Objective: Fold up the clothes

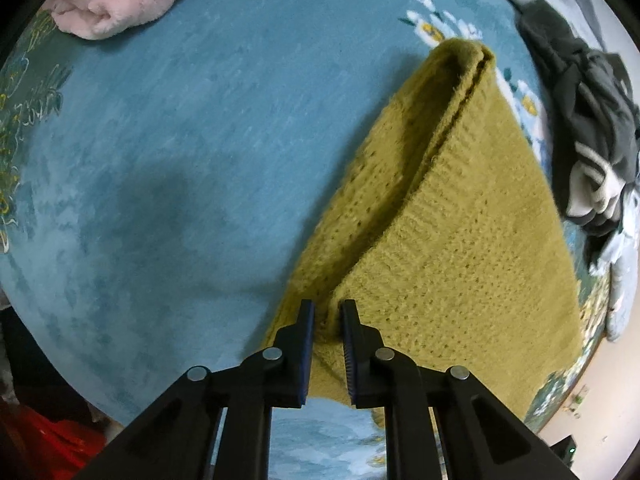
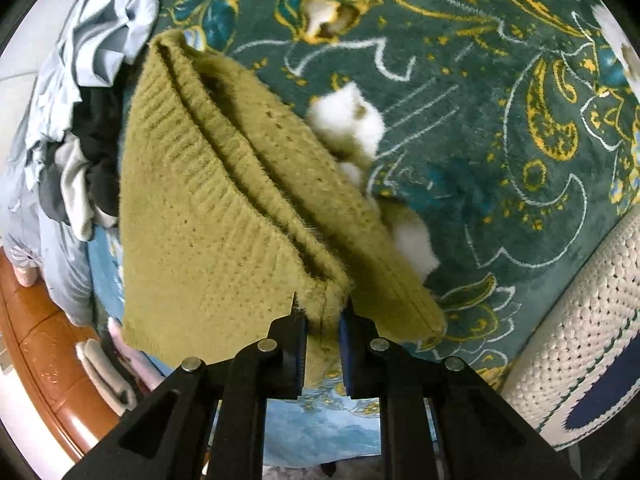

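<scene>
Left gripper (image 1: 327,312): clamped on a bunched edge of the olive knit sweater (image 1: 460,248); yarn fills the narrow gap between both black fingers.
Right gripper (image 2: 322,314): likewise clenched on a gathered edge of the same sweater (image 2: 208,216); fabric pinched between the blue-lined pads.
Sweater position: doubled over, two layers visible along a ribbed edge; it spreads away from both grippers above the rug. Whether its far end touches the rug cannot be told.
Surface below: blue rug (image 1: 180,140) in the left wrist view; its dark green floral border (image 2: 460,120) in the right wrist view.
Nearby laundry: dark grey garment with white stripes (image 1: 592,140) heaped beside the sweater; pale blue crumpled cloth (image 2: 104,20) next to that heap.
Other items: pink plush fabric (image 1: 120,0) well apart at the rug's far edge; white crocheted cushion (image 2: 580,340) near the right gripper.
</scene>
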The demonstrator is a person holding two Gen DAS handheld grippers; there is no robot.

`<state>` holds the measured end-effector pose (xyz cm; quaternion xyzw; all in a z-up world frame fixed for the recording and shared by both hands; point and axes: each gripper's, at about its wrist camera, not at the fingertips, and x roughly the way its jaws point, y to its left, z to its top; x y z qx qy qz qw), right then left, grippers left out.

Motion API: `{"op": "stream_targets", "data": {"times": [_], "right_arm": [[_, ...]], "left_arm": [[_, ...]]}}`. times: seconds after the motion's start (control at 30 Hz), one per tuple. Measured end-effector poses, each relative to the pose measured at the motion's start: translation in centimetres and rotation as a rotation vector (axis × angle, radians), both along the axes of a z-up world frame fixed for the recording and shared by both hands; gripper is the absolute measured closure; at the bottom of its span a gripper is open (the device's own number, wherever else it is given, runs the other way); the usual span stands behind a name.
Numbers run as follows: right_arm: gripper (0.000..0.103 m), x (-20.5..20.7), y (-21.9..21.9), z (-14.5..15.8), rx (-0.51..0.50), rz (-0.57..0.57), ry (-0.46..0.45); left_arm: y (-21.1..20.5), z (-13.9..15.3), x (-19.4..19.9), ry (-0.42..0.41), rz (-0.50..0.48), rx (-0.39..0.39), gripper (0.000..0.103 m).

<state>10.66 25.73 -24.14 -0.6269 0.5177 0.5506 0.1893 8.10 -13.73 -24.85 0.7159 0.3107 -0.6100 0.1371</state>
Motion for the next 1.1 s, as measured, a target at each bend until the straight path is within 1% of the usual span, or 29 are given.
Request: {"op": "stream_targets", "data": {"times": [0.17, 0.2, 0.23, 0.33, 0.4, 0.53, 0.57, 0.6, 0.63, 0.67, 0.73, 0.83, 0.97, 1.1], "right_arm": [[0.086, -0.8, 0.2, -1.0, 0.026, 0.024, -0.025], [0.079, -1.0, 0.1, -1.1, 0.040, 0.043, -0.031], [0.077, -1.3, 0.1, -1.1, 0.059, 0.068, -0.041], [0.074, -2.2, -0.4, -1.0, 0.111, 0.161, -0.047], [0.072, -2.9, -1.1, -1.0, 0.134, 0.213, -0.046], [0.068, -4.0, -2.5, -0.5, 0.189, 0.309, -0.042], [0.063, -4.2, -2.8, -0.1, 0.205, 0.332, -0.034], [0.057, -4.4, -3.0, 0.2, 0.226, 0.352, -0.025], [0.055, -4.5, -3.1, 0.5, 0.251, 0.371, -0.024], [0.055, -4.6, -3.0, 0.6, 0.276, 0.384, -0.027], [0.054, -4.6, -2.6, 0.3, 0.270, 0.378, -0.012], [0.054, -4.6, -1.7, -1.0, 0.198, 0.335, 0.004], [0.054, -5.2, -1.4, -2.0, 0.154, 0.322, 0.020], [0.054, -5.7, -1.7, -2.4, 0.123, 0.325, 0.035]], "left_arm": [[-0.1, -0.8, -0.2, -0.042, -0.054, -0.018, 0.088], [-0.2, -0.8, -0.2, -0.046, -0.062, -0.020, 0.087], [-0.2, -0.8, -0.2, -0.050, -0.070, -0.023, 0.085], [-0.6, -0.4, 0.3, -0.049, -0.084, -0.029, 0.084], [-0.9, 0.0, 0.9, -0.049, -0.075, -0.032, 0.083], [-1.3, 1.5, 1.9, -0.055, -0.053, -0.071, 0.080], [-1.2, 2.0, 2.1, -0.050, -0.062, -0.087, 0.080], [-0.9, 2.5, 2.2, -0.043, -0.080, -0.106, 0.080], [-0.4, 3.1, 2.2, -0.033, -0.102, -0.126, 0.080], [-0.1, 3.5, 2.2, -0.024, -0.118, -0.134, 0.080], [1.2, 4.2, 2.2, 0.002, -0.161, -0.134, 0.080], [3.7, 4.3, 2.0, 0.022, -0.242, -0.074, 0.080], [7.7, 4.3, 2.0, 0.048, -0.374, -0.007, 0.080], [11.8, 3.4, 2.6, 0.033, -0.530, 0.020, 0.080]]}}
